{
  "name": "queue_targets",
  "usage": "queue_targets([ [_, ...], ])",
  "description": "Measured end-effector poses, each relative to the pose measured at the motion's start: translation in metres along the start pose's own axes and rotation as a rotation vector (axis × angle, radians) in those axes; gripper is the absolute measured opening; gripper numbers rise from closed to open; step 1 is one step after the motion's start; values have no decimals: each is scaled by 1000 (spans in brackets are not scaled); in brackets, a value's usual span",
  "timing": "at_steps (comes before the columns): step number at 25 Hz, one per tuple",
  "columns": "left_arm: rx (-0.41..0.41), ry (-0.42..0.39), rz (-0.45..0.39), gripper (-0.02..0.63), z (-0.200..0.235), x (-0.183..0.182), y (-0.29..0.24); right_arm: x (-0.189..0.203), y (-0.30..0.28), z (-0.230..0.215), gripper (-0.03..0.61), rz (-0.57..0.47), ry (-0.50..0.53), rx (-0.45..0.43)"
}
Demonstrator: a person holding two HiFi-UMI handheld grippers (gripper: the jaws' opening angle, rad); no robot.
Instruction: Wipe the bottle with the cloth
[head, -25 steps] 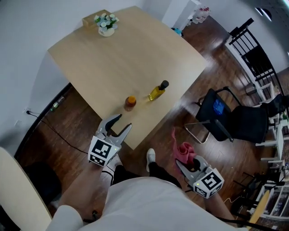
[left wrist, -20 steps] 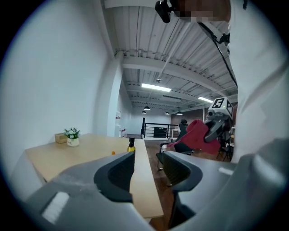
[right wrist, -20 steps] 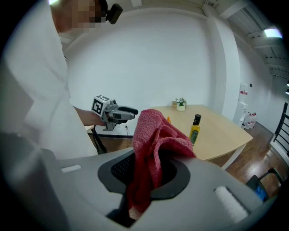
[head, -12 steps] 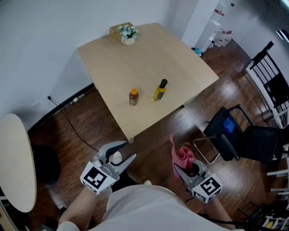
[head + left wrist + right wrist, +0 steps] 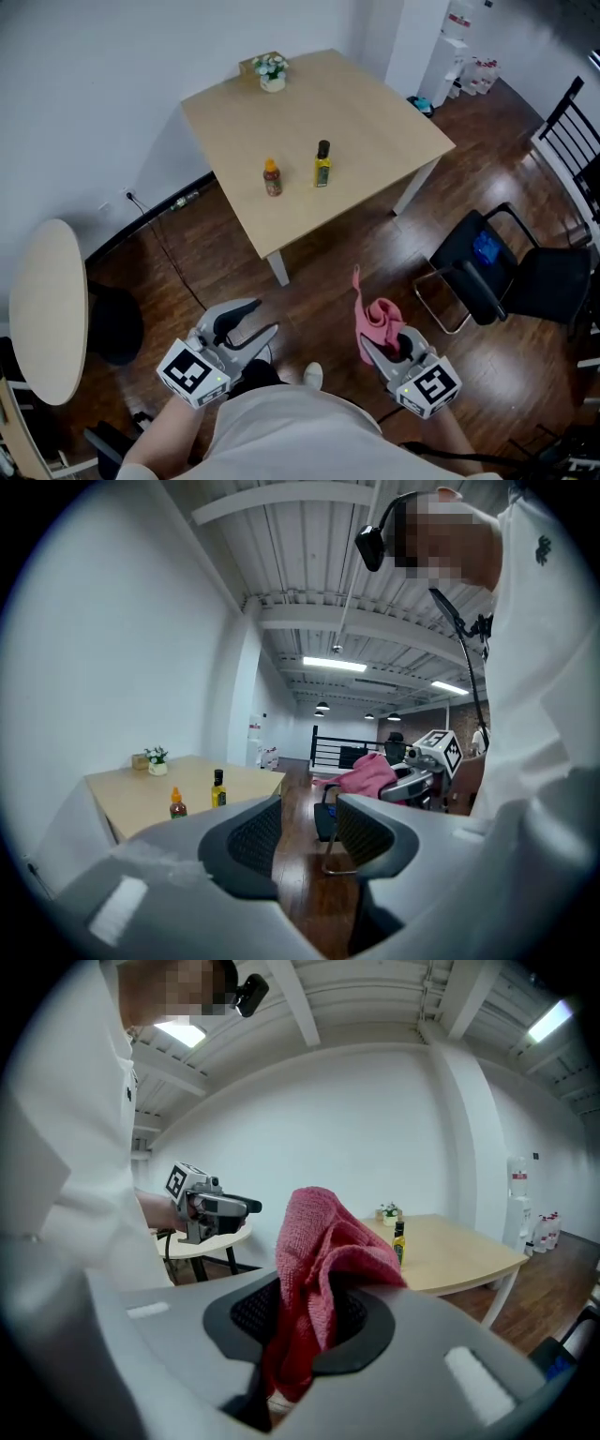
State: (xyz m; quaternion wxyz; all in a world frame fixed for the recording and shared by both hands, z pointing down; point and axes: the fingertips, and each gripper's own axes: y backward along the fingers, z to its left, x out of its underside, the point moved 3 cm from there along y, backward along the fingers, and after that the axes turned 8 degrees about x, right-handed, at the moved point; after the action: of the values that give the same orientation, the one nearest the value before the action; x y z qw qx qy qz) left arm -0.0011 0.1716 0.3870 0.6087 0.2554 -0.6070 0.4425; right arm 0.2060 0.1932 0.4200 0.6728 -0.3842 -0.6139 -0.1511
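down at 5 o'clock the right gripper is clamped on the cloth, its loose end standing past the jaws (handy as a wiping face). at 7 o'clock the left gripper is spread wide around nothing, likely kept free to steady the bottle. both hang over the floor, well apart from the table. the bottle stands upright at 12 o'clock, an orange bottle at its 9 o'clock. wiping hasn't begun.

Upright yellow bottle, bunched pink cloth
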Motion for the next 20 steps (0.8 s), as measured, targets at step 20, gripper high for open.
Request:
queue_targets([
  [20, 44, 36, -56, 192, -23, 12, 97, -23, -4, 98, 75, -25, -15, 31],
])
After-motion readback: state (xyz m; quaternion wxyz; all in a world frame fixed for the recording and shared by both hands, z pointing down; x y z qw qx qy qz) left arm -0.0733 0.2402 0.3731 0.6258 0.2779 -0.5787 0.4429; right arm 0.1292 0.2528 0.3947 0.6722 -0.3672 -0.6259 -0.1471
